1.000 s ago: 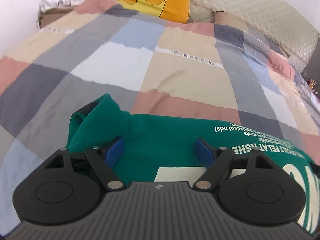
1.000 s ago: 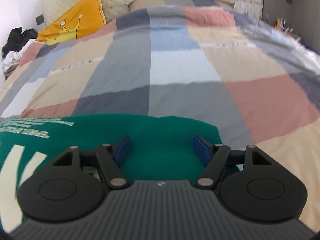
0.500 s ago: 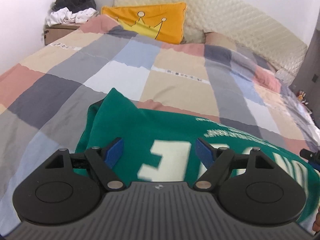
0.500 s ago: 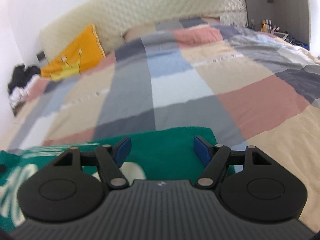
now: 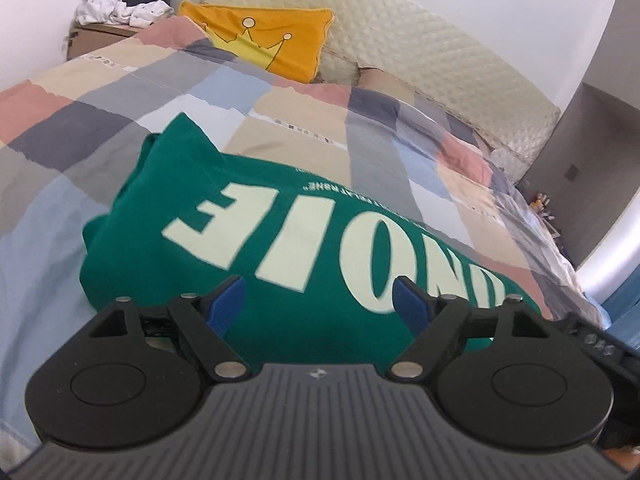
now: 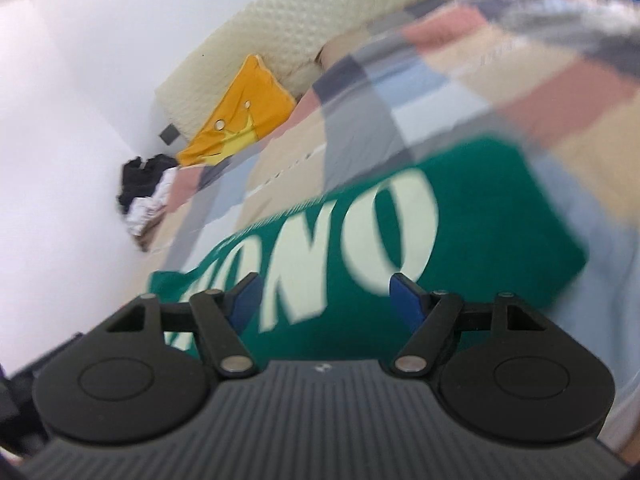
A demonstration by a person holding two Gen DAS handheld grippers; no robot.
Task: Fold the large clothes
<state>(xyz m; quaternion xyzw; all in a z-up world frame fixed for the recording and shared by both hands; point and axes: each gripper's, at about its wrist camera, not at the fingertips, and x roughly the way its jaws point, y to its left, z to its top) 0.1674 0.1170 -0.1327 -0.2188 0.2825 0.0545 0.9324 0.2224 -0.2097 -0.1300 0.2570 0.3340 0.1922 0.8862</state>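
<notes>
green garment [image 5: 248, 236] lies folded into a long band on the bed [image 5: 100, 128], pale lettering up, just ahead of and under both sets of fingers. step in hand, as i judge it: set up the next fold across the band.

- left gripper [image 5: 318, 304]: fingers spread wide, nothing between them, no cloth pinched. cloth sits below the gap; contact cannot be told. the bunched end pokes up beyond your left finger [image 5: 228, 304].
- right gripper [image 6: 324, 300]: fingers spread wide, empty. view is blurred; the squared end of the garment [image 6: 500, 248] lies beyond the right finger [image 6: 406, 300].

to do it well: drop each pair onto an end edge, catch all layers, close fully before lifting. smooth the bunched end first. keep both ends level.
</notes>
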